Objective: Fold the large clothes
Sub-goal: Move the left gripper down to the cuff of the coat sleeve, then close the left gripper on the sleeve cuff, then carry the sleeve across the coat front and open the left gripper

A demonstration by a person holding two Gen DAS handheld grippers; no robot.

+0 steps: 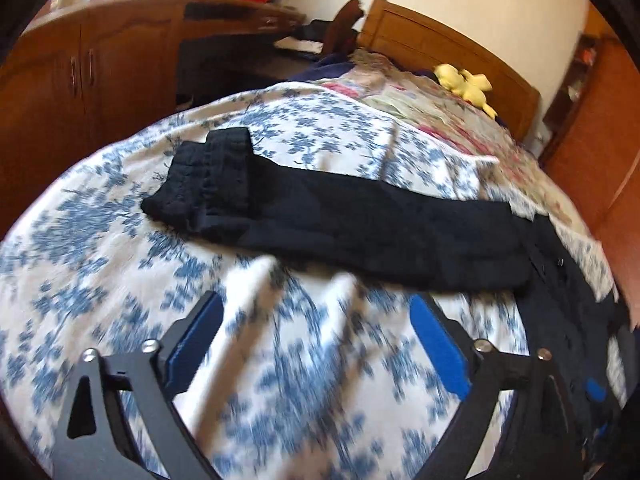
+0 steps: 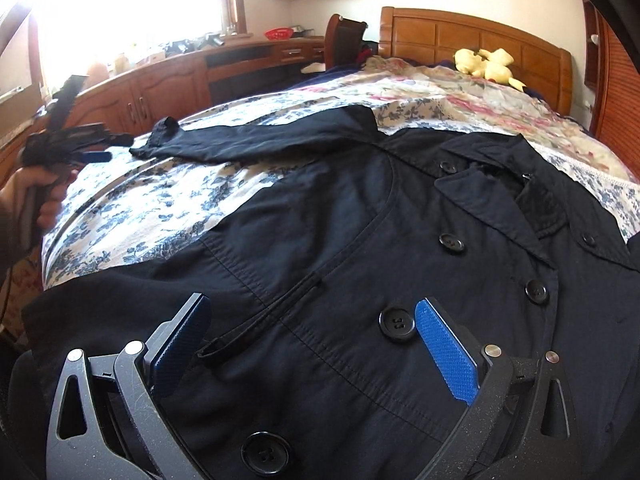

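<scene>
With the coat (image 2: 360,240) flat on the bed (image 1: 100,240), sleeve (image 1: 340,220) just ahead of the wide, empty left gripper (image 1: 316,320) — right gripper (image 2: 312,320) likewise wide, over the chest — pinch the cuff squarely, then fold inward.

1. The coat (image 2: 328,240) lies spread on the bed (image 2: 168,200), directly ahead of and beneath the right gripper (image 2: 312,344) fingers.
2. Its sleeve (image 1: 340,216) stretches across the bed ahead of the left gripper (image 1: 316,344) fingers, cuff toward their left.
3. The plush toy (image 2: 486,64) rests beyond the coat, against the headboard (image 2: 460,36).
4. Cabinets (image 1: 100,72) stand beyond the sleeve, left of the fingers.
</scene>
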